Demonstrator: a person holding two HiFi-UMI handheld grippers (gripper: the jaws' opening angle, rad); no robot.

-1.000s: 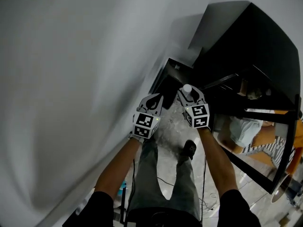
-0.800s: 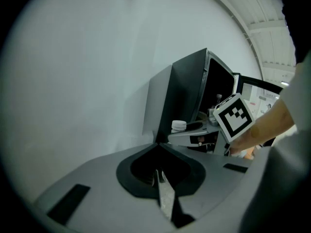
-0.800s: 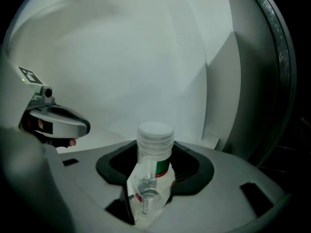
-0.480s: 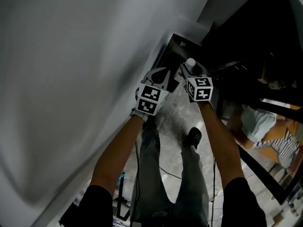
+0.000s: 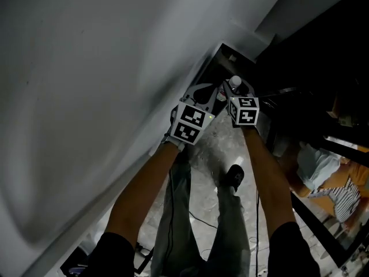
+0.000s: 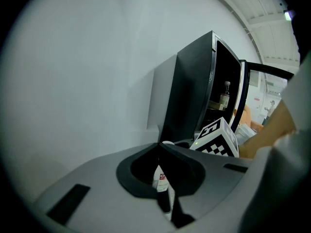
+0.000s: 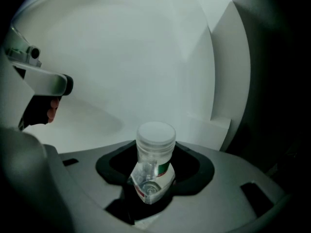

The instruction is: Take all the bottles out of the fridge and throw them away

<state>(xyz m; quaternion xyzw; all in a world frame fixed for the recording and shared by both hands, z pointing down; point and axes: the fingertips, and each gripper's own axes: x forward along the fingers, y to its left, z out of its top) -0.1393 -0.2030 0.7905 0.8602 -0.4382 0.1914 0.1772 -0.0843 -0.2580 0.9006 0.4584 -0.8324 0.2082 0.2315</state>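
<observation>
Mid-errand at the open fridge: a person stands between it and a white wall, with a claw held out low in each hand.

The right claw is pinching a bottle, a crumpled clear plastic one with a white cap and a red-and-green label. Its jaws stand wide around the bottle's body, and the cap pokes up past them. This bottle is out of the fridge but has not yet been thrown away.

The left claw carries nothing, its jaws pressed together tip to tip. It hangs just beside the right claw, on the wall side.

Behind the two claws the fridge door stands open. A second bottle, upright and seemingly glass, still sits on a shelf inside. At least one more trip to the fridge is therefore left, and the dim views do not show the rest of the interior.

A dark box against the wall just ahead of the claws may be the bin. The head view is too murky to be sure, and its contents cannot be made out.

By this evidence the job is under way but far from done. One bottle is in hand and waiting to be dropped, one is visibly waiting on the shelf, and no bottle can be seen to be already discarded.
</observation>
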